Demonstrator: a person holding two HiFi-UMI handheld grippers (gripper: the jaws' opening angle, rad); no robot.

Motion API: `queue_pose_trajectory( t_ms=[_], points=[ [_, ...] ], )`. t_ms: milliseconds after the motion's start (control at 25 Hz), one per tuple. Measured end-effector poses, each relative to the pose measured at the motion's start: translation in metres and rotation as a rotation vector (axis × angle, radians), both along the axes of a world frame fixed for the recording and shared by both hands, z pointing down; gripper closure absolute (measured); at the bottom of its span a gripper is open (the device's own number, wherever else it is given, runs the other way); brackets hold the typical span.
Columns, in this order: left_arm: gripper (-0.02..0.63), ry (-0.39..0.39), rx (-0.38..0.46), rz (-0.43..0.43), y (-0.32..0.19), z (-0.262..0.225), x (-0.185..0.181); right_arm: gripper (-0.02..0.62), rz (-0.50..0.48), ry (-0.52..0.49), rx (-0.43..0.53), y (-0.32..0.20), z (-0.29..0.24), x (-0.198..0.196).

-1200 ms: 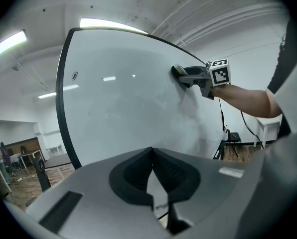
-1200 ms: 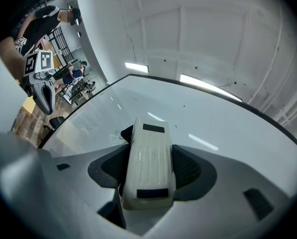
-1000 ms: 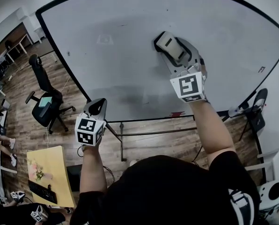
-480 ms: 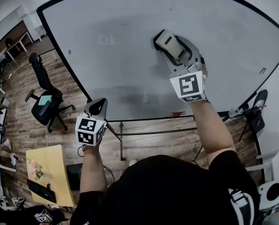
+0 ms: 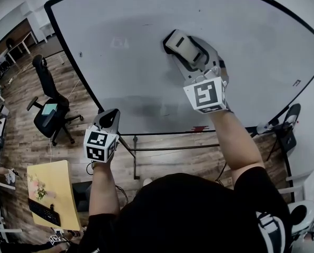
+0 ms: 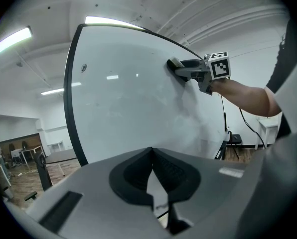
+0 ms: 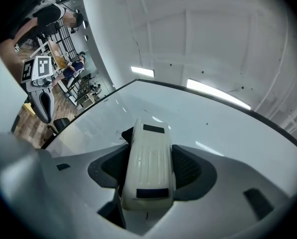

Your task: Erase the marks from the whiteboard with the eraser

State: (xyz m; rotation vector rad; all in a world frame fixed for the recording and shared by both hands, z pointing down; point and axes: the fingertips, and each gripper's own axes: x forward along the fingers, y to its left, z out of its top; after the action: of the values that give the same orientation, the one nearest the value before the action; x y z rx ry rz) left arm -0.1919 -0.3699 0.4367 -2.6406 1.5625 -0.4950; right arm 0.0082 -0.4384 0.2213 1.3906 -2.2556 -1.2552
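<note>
The eraser (image 5: 179, 43) sits flat against the whiteboard (image 5: 120, 78), near its upper middle, pinched between the fingers of our right gripper (image 5: 187, 52). Most of the board looks wiped. We judge that a faint grey smear (image 5: 146, 109) low down is still left to erase. Since half a second ago the eraser has slid leftward. Our left gripper (image 5: 109, 119) hangs below the board, its fingers pressed together on nothing.
</note>
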Motion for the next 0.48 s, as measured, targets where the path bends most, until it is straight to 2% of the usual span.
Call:
queue_pose_trajectory(
  t_ms=[480],
  points=[
    [0.595,0.008,-0.011,-0.010,0.001,0.005,-0.007,0.339,-0.036,0.077,-0.010,0.005,-0.007,-0.049]
  ],
)
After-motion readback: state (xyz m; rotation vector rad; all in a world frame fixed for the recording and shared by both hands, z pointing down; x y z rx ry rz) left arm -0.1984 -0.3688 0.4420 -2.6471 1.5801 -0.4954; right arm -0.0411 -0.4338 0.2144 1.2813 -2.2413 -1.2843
